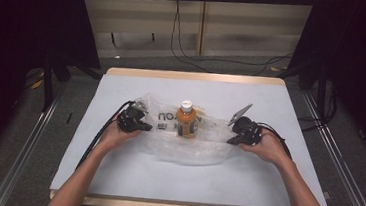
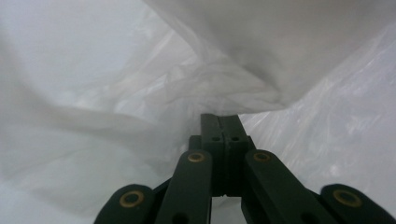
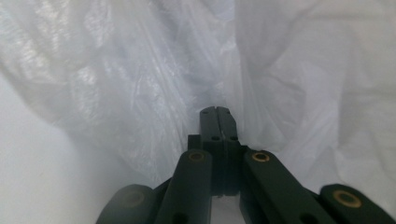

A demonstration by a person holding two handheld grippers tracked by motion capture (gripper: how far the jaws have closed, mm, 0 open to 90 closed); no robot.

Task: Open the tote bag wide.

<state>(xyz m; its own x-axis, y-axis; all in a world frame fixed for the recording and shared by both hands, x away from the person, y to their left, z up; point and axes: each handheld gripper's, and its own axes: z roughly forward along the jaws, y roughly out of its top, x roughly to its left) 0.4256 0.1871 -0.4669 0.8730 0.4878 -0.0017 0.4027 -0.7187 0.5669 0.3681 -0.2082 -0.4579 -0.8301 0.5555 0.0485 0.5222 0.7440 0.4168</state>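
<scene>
1. A clear plastic bag (image 1: pixel 188 138) lies crumpled across the middle of the surface (image 1: pixel 189 179), nearer its near edge than its far one, with dark lettering on its left part.
2. An orange bottle (image 1: pixel 186 121) with a white cap stands upright at the bag's centre; whether it is inside the film or just on it cannot be told.
3. The left claw (image 1: pixel 144 126) is closed on the bag's left edge; in the left gripper view its jaws meet with white film (image 2: pixel 252 93) bunched at their tips.
4. The right claw (image 1: pixel 231 137) is closed on the bag's right edge, film (image 3: pixel 163 93) gathered at its tips.
</scene>
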